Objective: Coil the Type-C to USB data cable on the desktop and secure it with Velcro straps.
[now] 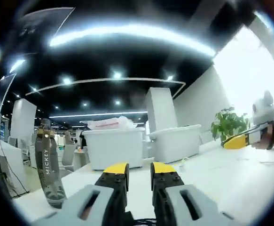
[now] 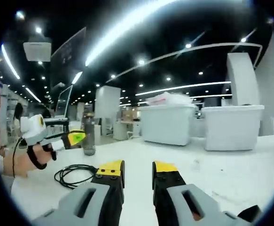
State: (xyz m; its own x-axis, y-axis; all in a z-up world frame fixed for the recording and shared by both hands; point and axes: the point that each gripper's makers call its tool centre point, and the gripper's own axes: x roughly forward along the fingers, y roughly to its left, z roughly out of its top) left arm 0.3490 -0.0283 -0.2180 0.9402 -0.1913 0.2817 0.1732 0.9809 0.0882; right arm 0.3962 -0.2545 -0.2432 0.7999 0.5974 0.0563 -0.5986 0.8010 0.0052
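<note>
The black data cable [image 2: 73, 174] lies in a loose coil on the white desktop [image 2: 212, 172], left of my right gripper [image 2: 137, 167] and just below my left gripper [image 2: 74, 138], which a strapped hand holds over it. Both pairs of yellow-tipped jaws stand apart with nothing between them. In the left gripper view my left gripper [image 1: 139, 169] points across the desktop [image 1: 221, 181], and the right gripper [image 1: 236, 140] comes in from the right edge. No Velcro strap is visible.
A dark bottle marked MICKEY [image 1: 50, 167] stands at the left of the desk, also seen behind the cable as the bottle [image 2: 89, 136]. Two white bins [image 1: 114, 147] [image 1: 175, 141] stand at the desk's far side. A green plant [image 1: 228, 123] is at the right.
</note>
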